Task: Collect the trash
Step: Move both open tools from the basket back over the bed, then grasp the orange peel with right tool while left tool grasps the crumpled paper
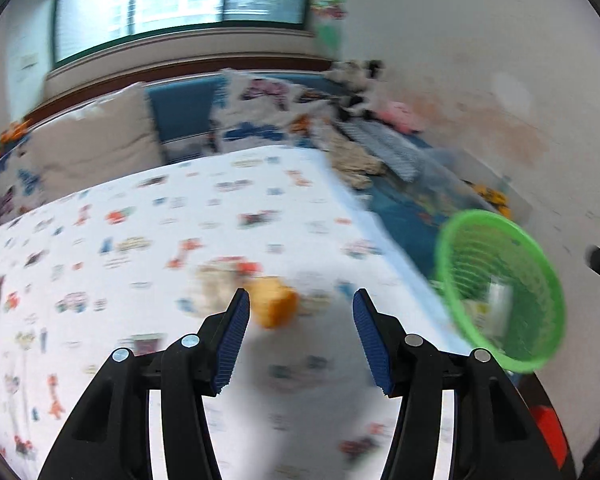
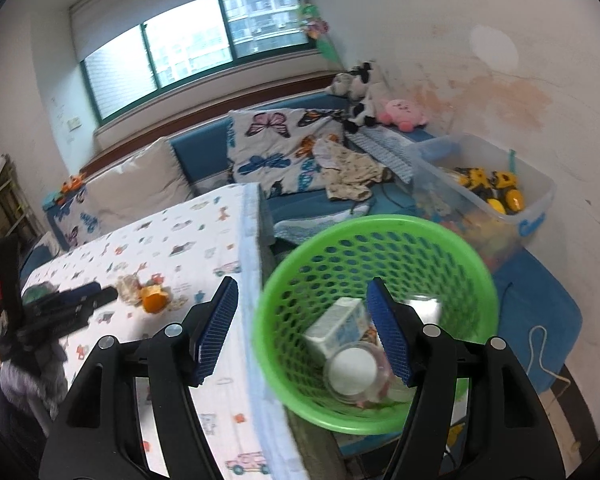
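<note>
An orange cup-like piece of trash lies on the printed tablecloth beside a crumpled pale wrapper; both show small in the right wrist view, the orange piece and the wrapper. My left gripper is open, just short of the orange piece. A green mesh basket stands off the table's right edge, holding a white carton and a clear round lid. My right gripper is open and empty above the basket.
A blue bench with butterfly cushions, plush toys and clothes lies behind the table. A clear bin of yellow toys stands at right by the wall. The left gripper's body lies over the table's left part.
</note>
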{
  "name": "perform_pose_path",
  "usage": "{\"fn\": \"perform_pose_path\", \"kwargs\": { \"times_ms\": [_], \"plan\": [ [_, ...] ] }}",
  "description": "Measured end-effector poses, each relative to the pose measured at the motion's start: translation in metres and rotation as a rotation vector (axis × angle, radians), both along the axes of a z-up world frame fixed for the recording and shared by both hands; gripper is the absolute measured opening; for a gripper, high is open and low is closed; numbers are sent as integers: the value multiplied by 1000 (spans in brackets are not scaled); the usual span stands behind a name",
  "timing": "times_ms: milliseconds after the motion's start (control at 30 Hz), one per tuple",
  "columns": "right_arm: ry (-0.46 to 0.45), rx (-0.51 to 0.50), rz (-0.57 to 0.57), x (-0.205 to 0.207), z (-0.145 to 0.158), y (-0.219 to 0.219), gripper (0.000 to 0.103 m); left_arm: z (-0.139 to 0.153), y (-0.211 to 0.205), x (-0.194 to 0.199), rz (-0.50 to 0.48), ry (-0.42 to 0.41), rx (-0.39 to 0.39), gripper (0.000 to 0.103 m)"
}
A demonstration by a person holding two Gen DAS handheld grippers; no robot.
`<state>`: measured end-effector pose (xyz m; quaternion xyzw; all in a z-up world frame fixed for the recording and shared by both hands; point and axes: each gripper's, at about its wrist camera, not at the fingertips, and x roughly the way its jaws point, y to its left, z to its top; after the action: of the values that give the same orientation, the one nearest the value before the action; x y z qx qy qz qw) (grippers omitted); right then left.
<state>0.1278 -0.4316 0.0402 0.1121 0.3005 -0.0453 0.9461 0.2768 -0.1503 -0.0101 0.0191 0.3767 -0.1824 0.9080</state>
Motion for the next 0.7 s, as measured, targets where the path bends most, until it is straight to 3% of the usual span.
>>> {"fn": "perform_pose_path", "kwargs": {
  "times_ms": [100, 400, 500, 567, 700],
  "plan": [
    [9, -10, 39, 10, -1, 18, 68, -10, 19, 20, 54, 30, 3, 52],
    [71, -36, 155, 45, -20, 67, 69, -42, 25, 59, 51, 103, 4, 56],
    [91, -48, 193, 56, -28, 83, 70, -51, 30, 68, 50, 132, -33, 46],
    [107, -56, 220, 65, -34, 95, 70, -57, 34, 72, 49, 155, -55, 34],
    [135, -61, 262, 78, -47, 114, 70, -61, 46, 75, 47, 169, -91, 24]
  ]
}}
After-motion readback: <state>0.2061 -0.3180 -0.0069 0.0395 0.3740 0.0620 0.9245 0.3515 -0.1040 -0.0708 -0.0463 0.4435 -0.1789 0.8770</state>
